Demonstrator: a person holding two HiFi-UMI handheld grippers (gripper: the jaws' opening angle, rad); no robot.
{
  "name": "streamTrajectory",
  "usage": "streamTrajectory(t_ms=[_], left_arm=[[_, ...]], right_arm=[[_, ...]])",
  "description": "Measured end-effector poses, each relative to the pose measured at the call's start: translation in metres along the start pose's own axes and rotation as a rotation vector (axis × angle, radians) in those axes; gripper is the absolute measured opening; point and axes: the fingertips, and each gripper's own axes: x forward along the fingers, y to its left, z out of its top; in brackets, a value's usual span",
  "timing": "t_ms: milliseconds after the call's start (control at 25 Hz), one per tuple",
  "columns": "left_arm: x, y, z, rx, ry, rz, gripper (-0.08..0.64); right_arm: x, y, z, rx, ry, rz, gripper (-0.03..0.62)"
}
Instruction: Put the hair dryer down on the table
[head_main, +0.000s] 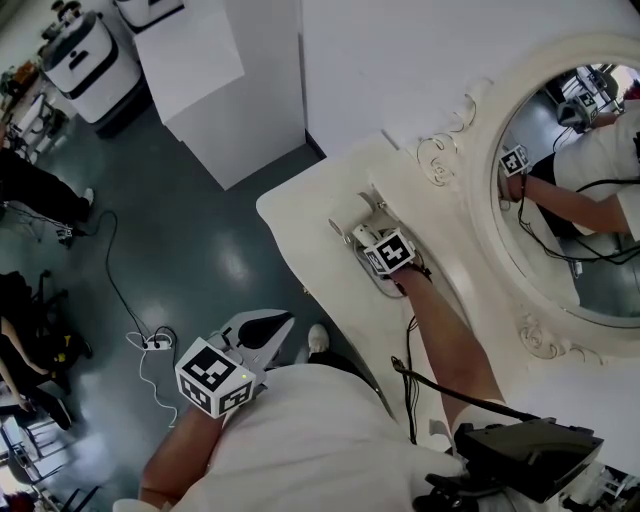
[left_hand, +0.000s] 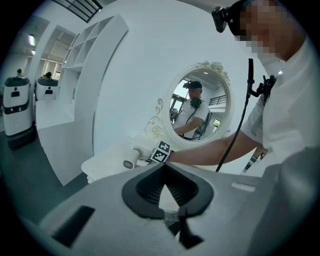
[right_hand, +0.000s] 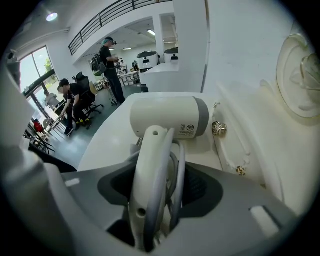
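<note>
The white hair dryer (head_main: 358, 212) lies on the cream dressing table (head_main: 300, 215), close to the mirror's base. My right gripper (head_main: 370, 240) is at it. In the right gripper view the dryer's barrel (right_hand: 167, 116) lies crosswise ahead, and its handle and looped cord run back between the jaws of my right gripper (right_hand: 160, 175). The pads stand a little off the handle on both sides, so the gripper is open around it. My left gripper (head_main: 283, 325) hangs beside my body over the floor, shut and empty. From there I see the dryer (left_hand: 132, 159) on the table.
An oval mirror in an ornate cream frame (head_main: 480, 200) rises behind the dryer. Brass drawer knobs (right_hand: 218, 128) sit to its right. A white cabinet (head_main: 220, 90) and wheeled white machines (head_main: 85, 60) stand beyond the table. A cable and power strip (head_main: 152, 342) lie on the floor; people sit at left.
</note>
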Motion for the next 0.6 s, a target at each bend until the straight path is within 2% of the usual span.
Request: streamTrajectory(t_ms=[360, 600], left_arm=[[-0.017, -0.007, -0.006, 0.019, -0.015, -0.031, 0.002], [-0.035, -0.015, -0.013, 0.038, -0.029, -0.071, 0.002]], right_arm=[[-0.031, 0.006, 0.007, 0.025, -0.076, -0.018, 0.316], [-0.062, 0.018, 0.006, 0.046, -0.141, -0.075, 0.319]])
